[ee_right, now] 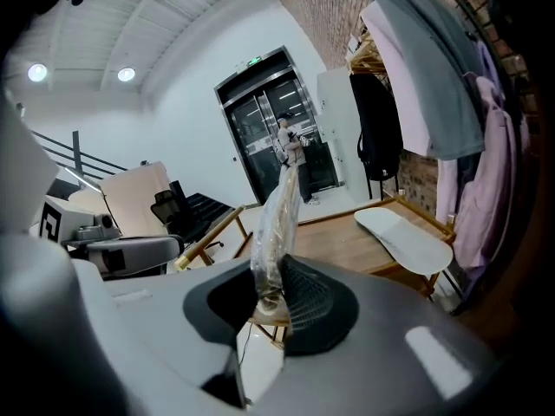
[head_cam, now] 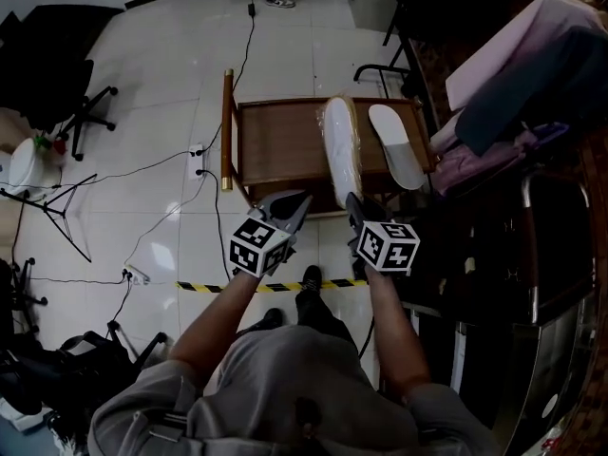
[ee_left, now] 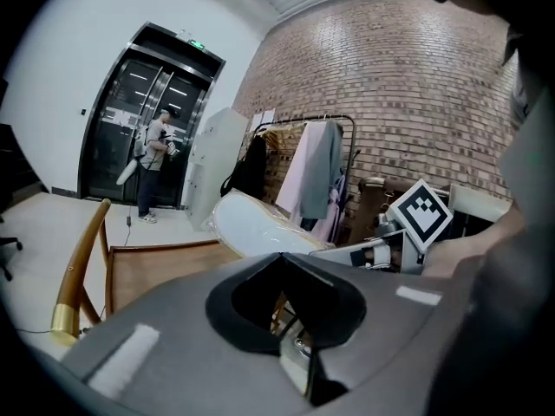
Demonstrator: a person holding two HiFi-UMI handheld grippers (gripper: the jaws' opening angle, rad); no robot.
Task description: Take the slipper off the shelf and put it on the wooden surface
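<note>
The slipper (head_cam: 340, 150), in a clear wrap (ee_right: 274, 219), is pinched at its near end by the right gripper (head_cam: 353, 203). It is held on edge over the counter (head_cam: 280, 141); whether its far end rests on the wood cannot be told. The left gripper (head_cam: 302, 200) is pressed together on nothing and is held just beside, at the counter's front edge.

The grip is judged to be slight, since only the end of the sole and some wrap are caught. The slick wrap could slide in the jaws, and the slipper could be dropped early.

If it is released on edge, it may topple. Its near end lies at the front rim, so it could be tipped off onto the floor.

A second slipper (head_cam: 399, 146) lies close on the right and could be knocked if the held one is swung that way.
</note>
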